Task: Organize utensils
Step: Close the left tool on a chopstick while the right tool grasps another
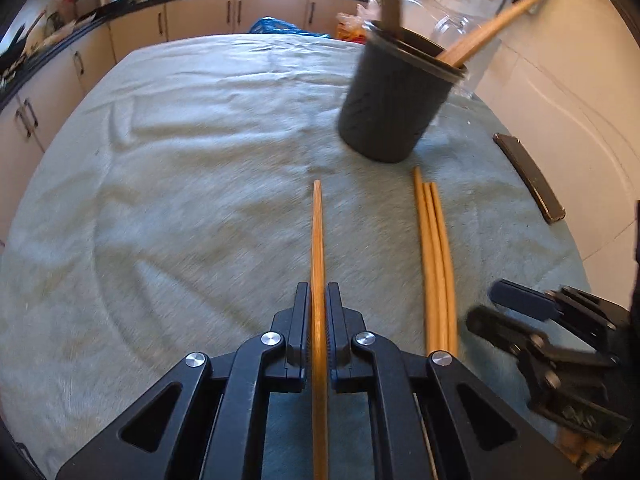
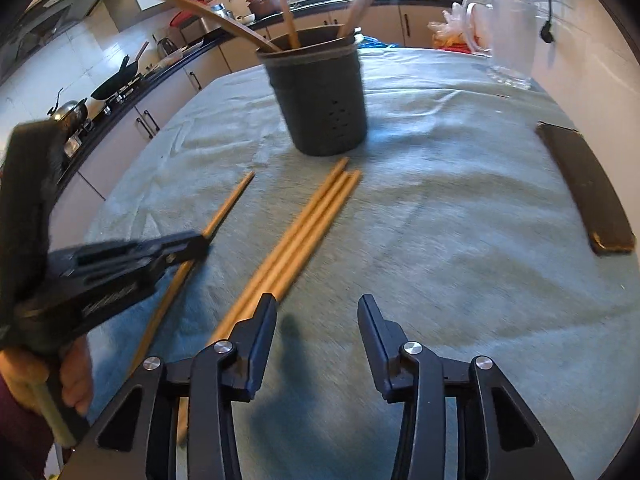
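Left gripper clamped on 1 chopstick, right gripper half-open, empty beside 3 chopsticks; lift level, tip into far holder.

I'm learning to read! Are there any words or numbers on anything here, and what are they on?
None can be read.
Left gripper: pale lettering along its side, too blurred to make out.
Dark holder, chopsticks and the flat dark object: no writing shows.
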{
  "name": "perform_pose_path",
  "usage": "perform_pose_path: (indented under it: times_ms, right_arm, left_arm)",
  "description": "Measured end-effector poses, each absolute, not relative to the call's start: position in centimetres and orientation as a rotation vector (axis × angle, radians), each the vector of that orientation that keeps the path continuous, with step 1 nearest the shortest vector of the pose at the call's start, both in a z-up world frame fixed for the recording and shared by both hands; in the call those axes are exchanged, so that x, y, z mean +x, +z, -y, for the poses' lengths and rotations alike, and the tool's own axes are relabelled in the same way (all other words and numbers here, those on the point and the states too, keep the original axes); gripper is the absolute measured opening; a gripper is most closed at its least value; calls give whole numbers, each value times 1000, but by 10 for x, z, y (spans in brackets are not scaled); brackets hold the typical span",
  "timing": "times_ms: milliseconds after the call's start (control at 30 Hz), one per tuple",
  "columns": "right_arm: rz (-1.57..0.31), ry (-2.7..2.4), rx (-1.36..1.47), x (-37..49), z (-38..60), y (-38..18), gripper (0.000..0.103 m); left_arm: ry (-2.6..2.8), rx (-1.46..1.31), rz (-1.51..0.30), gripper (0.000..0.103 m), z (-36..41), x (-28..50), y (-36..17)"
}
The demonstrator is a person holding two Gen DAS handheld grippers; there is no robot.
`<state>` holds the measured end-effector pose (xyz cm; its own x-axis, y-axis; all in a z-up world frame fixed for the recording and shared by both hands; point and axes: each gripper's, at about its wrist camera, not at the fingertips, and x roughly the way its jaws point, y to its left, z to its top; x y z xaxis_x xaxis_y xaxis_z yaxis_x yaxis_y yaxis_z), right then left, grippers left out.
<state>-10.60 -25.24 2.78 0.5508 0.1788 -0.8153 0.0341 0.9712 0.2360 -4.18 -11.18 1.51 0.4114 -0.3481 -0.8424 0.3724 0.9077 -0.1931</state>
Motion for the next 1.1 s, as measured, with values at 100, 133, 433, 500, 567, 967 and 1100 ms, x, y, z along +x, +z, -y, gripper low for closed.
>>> perform_pose_path:
  times_ms: [100,133,433,500,567,967,1100]
  right_arm:
    - [-986,67,183,-96,241,25,42]
    - [-987,62,170,-93,238,25,41]
    - [-1041,-18,75,-83,226,26,20]
    - [-1057,-27,90,-78,229,27,20]
    - [-1070,-43,99,-73,234,27,20]
    - [-1122,-29,42,-89,253,27,13]
    - [-1138,-30,100,-94,270,27,16]
  left_arm:
    - [-465,-13,-1045,7,103,-43,13]
    - [-466,-14,-1040,8,102,-43,12]
    - [-471,-10,-1014,8,101,-49,12]
    - [-466,-13,-1029,8,101,-48,13]
    - [-461,-12,-1047,8,103,-43,13]
    - [-466,-79,-1190,7,94,-39,13]
    - [-442,-43,-1200,7,104,-26,13]
